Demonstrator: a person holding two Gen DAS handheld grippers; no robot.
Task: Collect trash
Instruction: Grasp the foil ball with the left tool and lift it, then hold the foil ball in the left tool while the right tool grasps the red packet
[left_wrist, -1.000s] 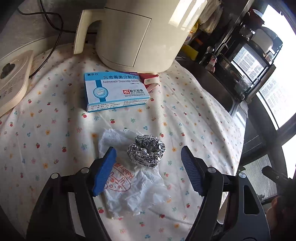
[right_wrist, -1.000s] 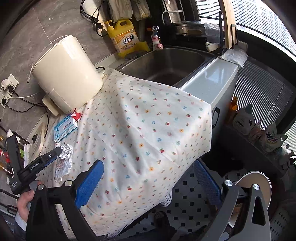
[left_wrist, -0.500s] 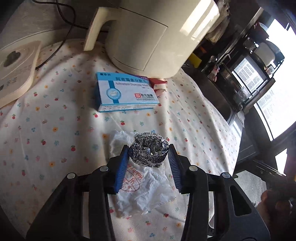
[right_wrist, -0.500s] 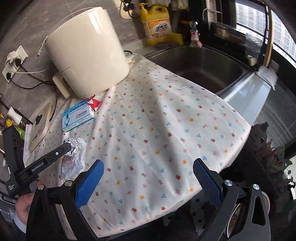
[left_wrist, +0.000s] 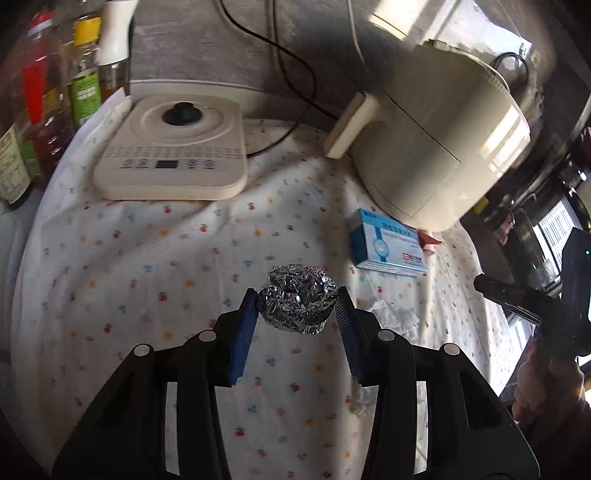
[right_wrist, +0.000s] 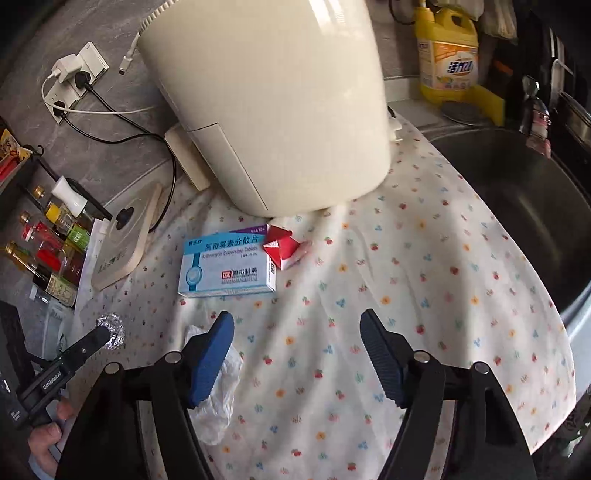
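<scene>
A crumpled foil ball (left_wrist: 297, 302) hangs above the flowered cloth, with my left gripper (left_wrist: 297, 306) shut on it; the ball (right_wrist: 110, 326) also shows at the left in the right wrist view. My right gripper (right_wrist: 297, 332) hovers over the cloth, its jaws closing with nothing between them. A crumpled clear plastic wrapper (right_wrist: 218, 391) lies under its left finger (right_wrist: 212, 362) and shows again (left_wrist: 395, 317) in the left wrist view. A blue medicine box (right_wrist: 227, 269) lies ahead, with a red and white packet (right_wrist: 282, 247) beside it.
A cream air fryer (right_wrist: 273, 99) stands behind the box. A flat cream appliance (left_wrist: 173, 147) sits at the far left, with sauce bottles (left_wrist: 44, 92) beyond it. A steel sink (right_wrist: 524, 206) lies right of the cloth (right_wrist: 424, 295), and a yellow detergent bottle (right_wrist: 448, 55) behind it.
My left gripper closed on the foil ball, lifted it off the plastic wrapper and swung left. My right gripper moved in over the cloth toward the wrapper and box, its jaws narrowing.
</scene>
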